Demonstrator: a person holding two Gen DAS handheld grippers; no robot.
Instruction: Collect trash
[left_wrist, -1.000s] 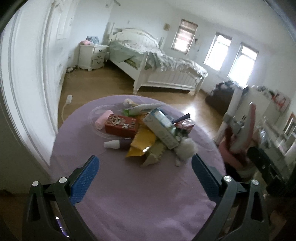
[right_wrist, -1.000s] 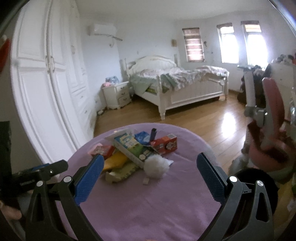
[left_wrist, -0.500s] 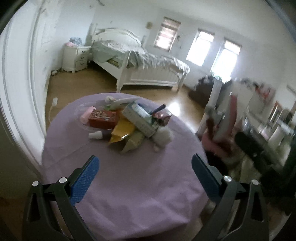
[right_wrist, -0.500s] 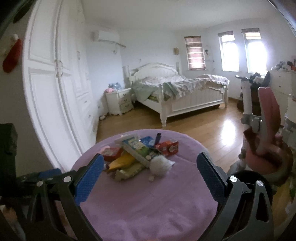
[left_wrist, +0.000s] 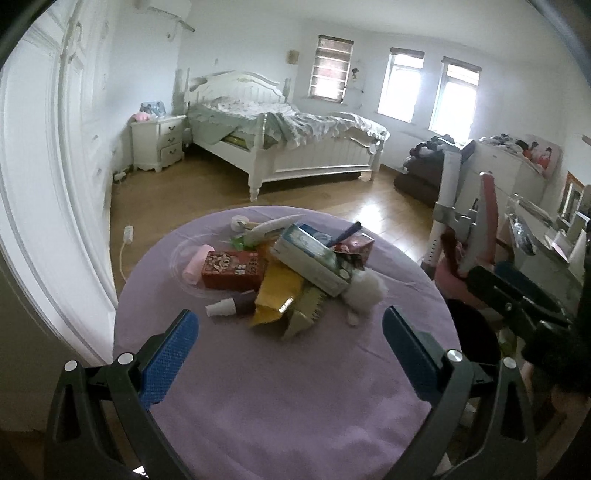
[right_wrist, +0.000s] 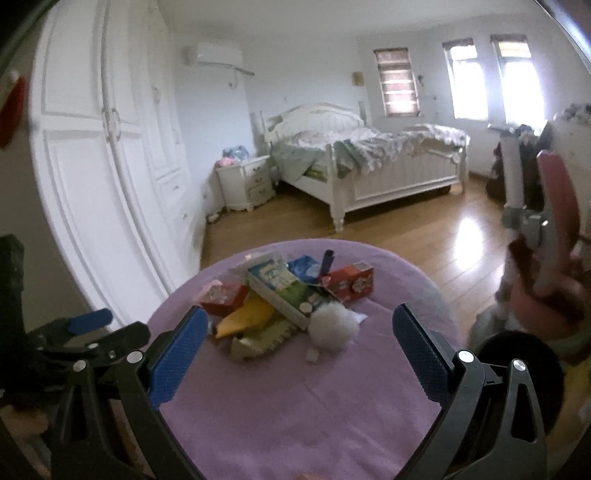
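A heap of trash lies on a round table with a purple cloth (left_wrist: 280, 398) (right_wrist: 332, 413). In it are a red box (left_wrist: 233, 269) (right_wrist: 224, 298), a yellow packet (left_wrist: 277, 295) (right_wrist: 245, 322), a long blue-green carton (left_wrist: 312, 264) (right_wrist: 284, 291), a white fluffy ball (left_wrist: 365, 291) (right_wrist: 332, 326), a second small red box (left_wrist: 354, 245) (right_wrist: 351, 284) and a small white-capped bottle (left_wrist: 231, 305). My left gripper (left_wrist: 290, 347) is open and empty, held above the table's near half. My right gripper (right_wrist: 300, 347) is open and empty, also short of the heap.
A white wardrobe (right_wrist: 103, 173) runs along the left wall. A white bed (left_wrist: 288, 144) and nightstand (left_wrist: 159, 146) stand at the back. A pink chair (left_wrist: 480, 236) and a cluttered desk (left_wrist: 539, 236) are at the table's right. The floor is wood.
Both grippers have pulled back and risen a little from the table, then the left one came closer again. The trash has not moved. Both stay open.
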